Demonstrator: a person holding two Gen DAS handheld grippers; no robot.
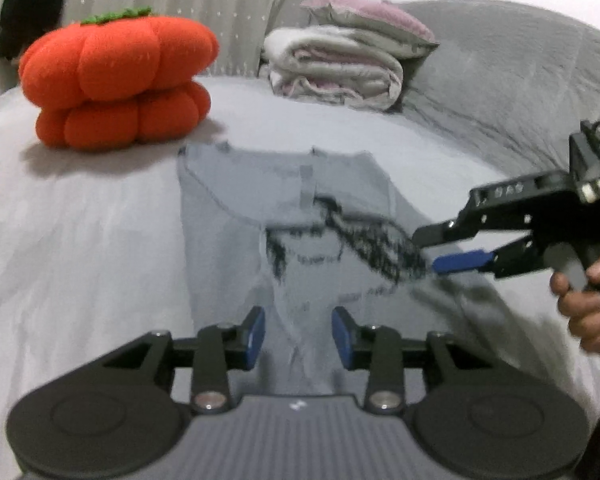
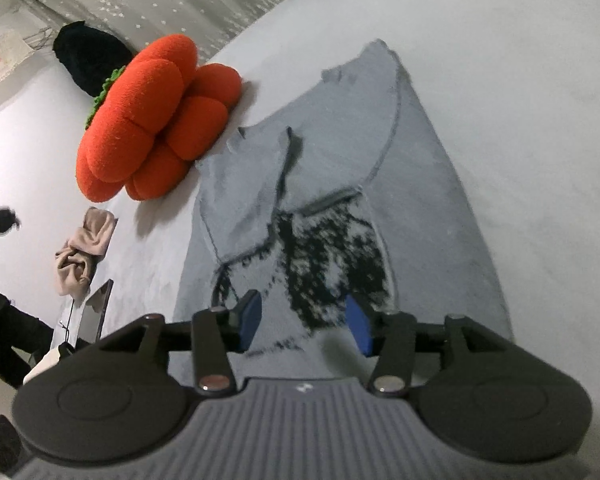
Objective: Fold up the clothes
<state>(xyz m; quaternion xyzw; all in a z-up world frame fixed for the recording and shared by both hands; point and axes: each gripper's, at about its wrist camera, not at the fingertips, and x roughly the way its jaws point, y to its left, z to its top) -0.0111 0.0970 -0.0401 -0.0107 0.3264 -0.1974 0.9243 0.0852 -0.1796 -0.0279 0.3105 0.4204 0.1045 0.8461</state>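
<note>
A grey T-shirt [image 1: 228,216] with a black print lies on the bed, partly folded, with one side turned over the middle; it also shows in the right wrist view [image 2: 428,184]. My left gripper [image 1: 299,334] is open just above the shirt's near part, with nothing between its blue pads. My right gripper [image 1: 428,254] reaches in from the right at the edge of the printed flap. In its own view the right gripper [image 2: 305,320] is open with the printed cloth lying between its pads.
An orange pumpkin cushion [image 1: 116,80] sits at the back left on the light grey bed sheet [image 1: 60,248]. A stack of folded blankets [image 1: 340,64] lies at the back, with a grey quilt [image 1: 512,92] to its right. A beige cloth [image 2: 84,248] lies off the bed.
</note>
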